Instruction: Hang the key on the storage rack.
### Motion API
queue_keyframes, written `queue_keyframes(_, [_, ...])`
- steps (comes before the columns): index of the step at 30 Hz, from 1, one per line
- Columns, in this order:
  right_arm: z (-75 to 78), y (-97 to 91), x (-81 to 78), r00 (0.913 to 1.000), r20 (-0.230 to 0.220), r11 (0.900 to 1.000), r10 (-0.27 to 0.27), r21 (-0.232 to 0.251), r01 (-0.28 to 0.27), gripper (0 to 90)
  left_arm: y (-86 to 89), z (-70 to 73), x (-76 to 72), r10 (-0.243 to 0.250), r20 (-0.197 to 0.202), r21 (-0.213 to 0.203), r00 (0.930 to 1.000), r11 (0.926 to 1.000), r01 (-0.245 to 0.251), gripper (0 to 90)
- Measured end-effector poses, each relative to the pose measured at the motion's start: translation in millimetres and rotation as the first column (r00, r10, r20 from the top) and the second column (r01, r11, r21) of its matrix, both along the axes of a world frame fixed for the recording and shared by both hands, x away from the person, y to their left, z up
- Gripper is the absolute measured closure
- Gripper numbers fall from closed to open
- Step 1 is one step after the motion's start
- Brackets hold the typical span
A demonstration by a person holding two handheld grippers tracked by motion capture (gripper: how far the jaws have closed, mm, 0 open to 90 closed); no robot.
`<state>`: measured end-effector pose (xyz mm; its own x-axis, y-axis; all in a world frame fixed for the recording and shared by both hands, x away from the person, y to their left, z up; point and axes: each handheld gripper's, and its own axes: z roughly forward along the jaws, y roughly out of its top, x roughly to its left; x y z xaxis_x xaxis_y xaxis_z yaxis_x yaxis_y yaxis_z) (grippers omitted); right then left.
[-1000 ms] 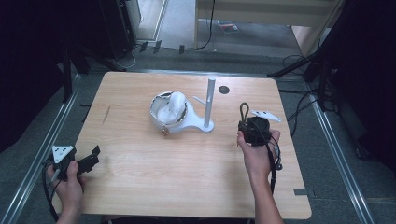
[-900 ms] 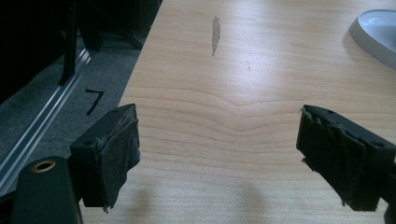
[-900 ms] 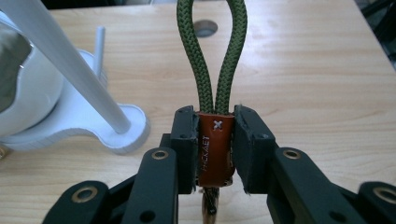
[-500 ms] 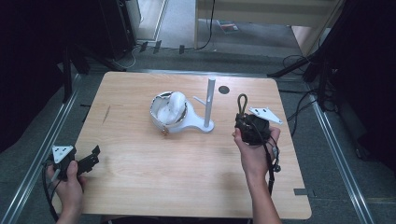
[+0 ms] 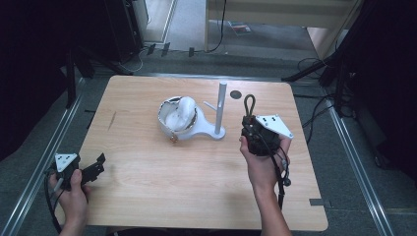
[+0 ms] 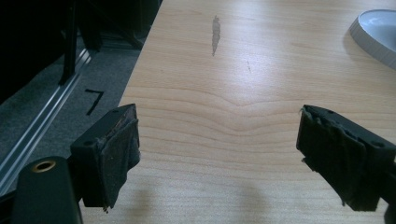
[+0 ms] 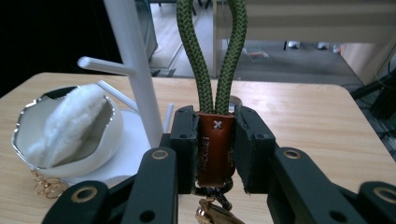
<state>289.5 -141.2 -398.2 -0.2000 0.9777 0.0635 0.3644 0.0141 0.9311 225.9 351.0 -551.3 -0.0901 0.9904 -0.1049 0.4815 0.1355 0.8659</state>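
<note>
Keychain [image 7: 215,140] sits clamped in right gripper [image 7: 215,149] by its brown leather tab, green cord loop [image 7: 214,51] upright nr white stand [image 7: 135,79]. Light, floppy cord; tab = firmest grip pt. Left gripper [image 6: 219,154] jaws apart, empty, over table [image 6: 261,60].

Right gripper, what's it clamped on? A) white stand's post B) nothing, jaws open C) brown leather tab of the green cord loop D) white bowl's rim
C: in the right gripper view the right gripper has both pads pressed on the brown leather tab, with the green cord loop standing up out of it, apart from the white stand.
</note>
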Motion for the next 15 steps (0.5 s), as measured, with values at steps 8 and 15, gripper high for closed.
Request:
queue_keyframes(8, [2.1,16.2,-14.0,0.9976,0.067,0.9995,0.019,-0.027,-0.017,71.8,0.0,0.1,-0.2,-0.001,-0.002,-0.002,1.0,1.0,0.001,13.9])
queue_keyframes(15, [1.9,28.8,-22.1,0.9955,0.087,0.9985,0.037,-0.043,-0.034,71.8,0.0,0.1,0.0,0.001,-0.002,-0.002,1.0,1.0,-0.001,13.9])
